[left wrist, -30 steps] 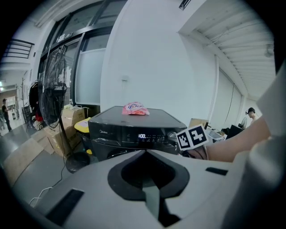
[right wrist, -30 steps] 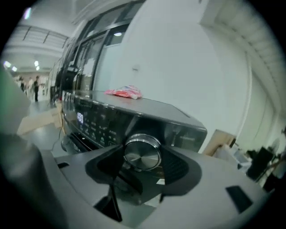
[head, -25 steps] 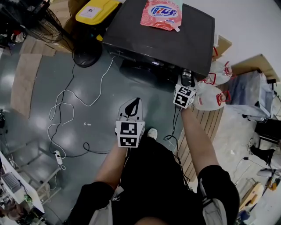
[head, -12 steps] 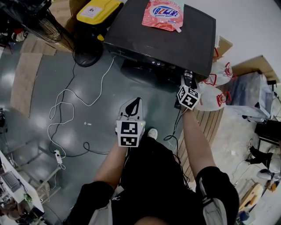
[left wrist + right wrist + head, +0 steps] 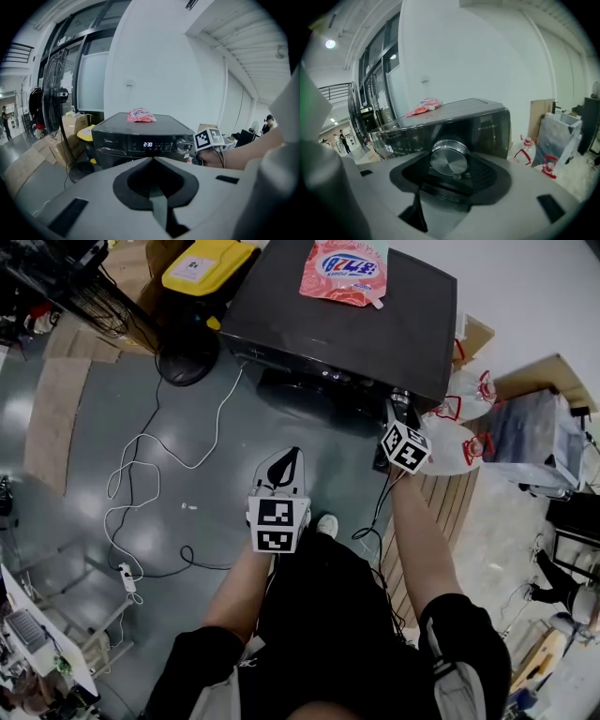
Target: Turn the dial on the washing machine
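Observation:
A black washing machine (image 5: pixel 347 324) stands ahead, its silver dial (image 5: pixel 400 396) at the right end of the front panel. My right gripper (image 5: pixel 399 407) is up against the panel and shut on the dial. In the right gripper view the dial (image 5: pixel 449 158) fills the gap between the dark pads (image 5: pixel 480 174). My left gripper (image 5: pixel 284 470) hangs back over the floor, shut and holding nothing. From the left gripper view I see the machine (image 5: pixel 136 129), its lit display (image 5: pixel 147 145) and the dial (image 5: pixel 183 142).
A pink detergent pouch (image 5: pixel 344 268) lies on the machine's top. A yellow-lidded bin (image 5: pixel 206 261) and a floor fan's base (image 5: pixel 183 352) stand left of the machine. White cable (image 5: pixel 141 484) snakes over the grey floor. Plastic bags (image 5: pixel 459 442) sit to the right.
The right gripper's marker cube has twisted and shifted slightly right at the dial. The left gripper has stayed where it was.

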The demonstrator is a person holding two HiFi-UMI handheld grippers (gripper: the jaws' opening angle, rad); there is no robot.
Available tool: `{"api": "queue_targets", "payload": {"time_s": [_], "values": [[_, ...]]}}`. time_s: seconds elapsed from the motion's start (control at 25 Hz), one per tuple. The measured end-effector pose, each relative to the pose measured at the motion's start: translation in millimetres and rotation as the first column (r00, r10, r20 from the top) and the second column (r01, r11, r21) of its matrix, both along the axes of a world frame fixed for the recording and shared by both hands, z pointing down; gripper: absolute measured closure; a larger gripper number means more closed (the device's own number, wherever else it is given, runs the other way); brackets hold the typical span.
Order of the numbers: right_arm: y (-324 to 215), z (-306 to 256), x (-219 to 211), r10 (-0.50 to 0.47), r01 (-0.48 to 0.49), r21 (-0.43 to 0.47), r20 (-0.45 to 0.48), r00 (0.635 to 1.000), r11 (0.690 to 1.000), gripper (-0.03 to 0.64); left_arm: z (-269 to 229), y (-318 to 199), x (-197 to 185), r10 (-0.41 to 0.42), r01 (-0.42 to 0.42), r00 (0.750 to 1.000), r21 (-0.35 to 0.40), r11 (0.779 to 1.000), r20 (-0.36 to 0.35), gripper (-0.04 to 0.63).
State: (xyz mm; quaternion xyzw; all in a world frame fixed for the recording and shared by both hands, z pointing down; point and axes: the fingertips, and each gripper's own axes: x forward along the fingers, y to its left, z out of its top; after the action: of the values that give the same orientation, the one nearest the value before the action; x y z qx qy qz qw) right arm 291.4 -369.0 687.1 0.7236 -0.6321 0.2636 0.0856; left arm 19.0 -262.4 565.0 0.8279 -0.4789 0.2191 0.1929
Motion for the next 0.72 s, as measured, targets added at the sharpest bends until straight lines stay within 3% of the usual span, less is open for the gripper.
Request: {"api": "queue_targets", "payload": {"time_s": [0.08, 0.28, 0.4, 0.72], "values": [[5.0, -5.1, -0.4, 0.008, -0.008, 0.016, -0.029, 1.000, 1.000, 0.367, -3.9, -1.4, -0.1, 0.001, -0.001, 1.000, 0.009, 1.000, -0.002, 0.586], [33.3, -47.4, -15.5, -0.021, 0.032, 0.121, -0.093, 0.995, 0.992, 0.547, -24.3, -5.3, 3.6, -0.006, 0.007, 1.000, 0.067, 0.998, -0.016, 0.586], [55.8, -92.4, -28.9, -0.054, 0.080, 0.211, -0.126, 0.991, 0.974, 0.617, -40.7, -7.4, 8.4, 0.002, 0.000, 1.000, 0.110, 0.994, -0.025, 0.586], [112.9, -206.6, -44.7, -0.043, 0.108, 0.359, -0.183, 0.982, 0.927, 0.618, -96.0, 1.5, 28.4, 0.055, -0.043, 0.997, 0.212, 0.976, -0.051, 0.586]]}}
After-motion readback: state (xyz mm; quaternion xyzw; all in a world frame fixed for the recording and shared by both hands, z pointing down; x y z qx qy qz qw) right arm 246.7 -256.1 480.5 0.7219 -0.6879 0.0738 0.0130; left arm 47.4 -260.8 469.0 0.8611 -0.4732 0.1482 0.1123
